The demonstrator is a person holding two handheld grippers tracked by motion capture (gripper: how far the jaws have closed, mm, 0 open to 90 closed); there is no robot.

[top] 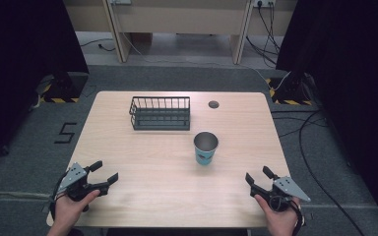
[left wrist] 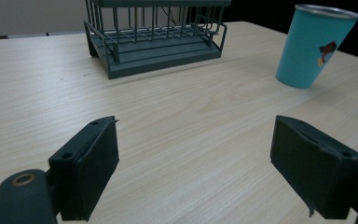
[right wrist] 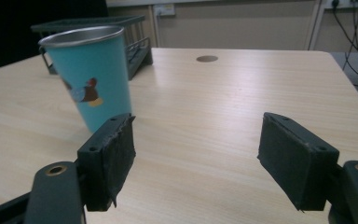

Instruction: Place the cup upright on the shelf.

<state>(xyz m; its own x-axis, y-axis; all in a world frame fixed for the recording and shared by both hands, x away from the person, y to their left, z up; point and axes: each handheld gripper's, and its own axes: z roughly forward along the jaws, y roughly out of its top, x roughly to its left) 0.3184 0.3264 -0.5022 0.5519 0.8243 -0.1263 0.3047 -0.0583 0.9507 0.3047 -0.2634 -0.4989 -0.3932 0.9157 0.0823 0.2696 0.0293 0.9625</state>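
The left claw (top: 106, 173) rested near the front left corner of the wooden counter (top: 142, 191), its jaws spread wide and holding nothing. The right claw (top: 258, 176) sat near the front right corner, likewise wide open and empty. The person's hands came in from the bottom edge of the high view, cut off at the wrists.

A teal cup (top: 205, 148) with a metal rim stood upright around the middle of the counter, well apart from both claws and somewhat nearer the right one. A small cartoon figure was printed on its side; its detail was too small to make out. In the right gripper view the cup (right wrist: 91, 74) stood beyond the left jaw, which covered its base. In the left gripper view the cup (left wrist: 314, 44) stood far right.

A dark wire rack (top: 160, 113) stood behind the cup toward the far edge; its top was cut off in the left gripper view. A round hole (top: 213, 104) lay right of the rack.
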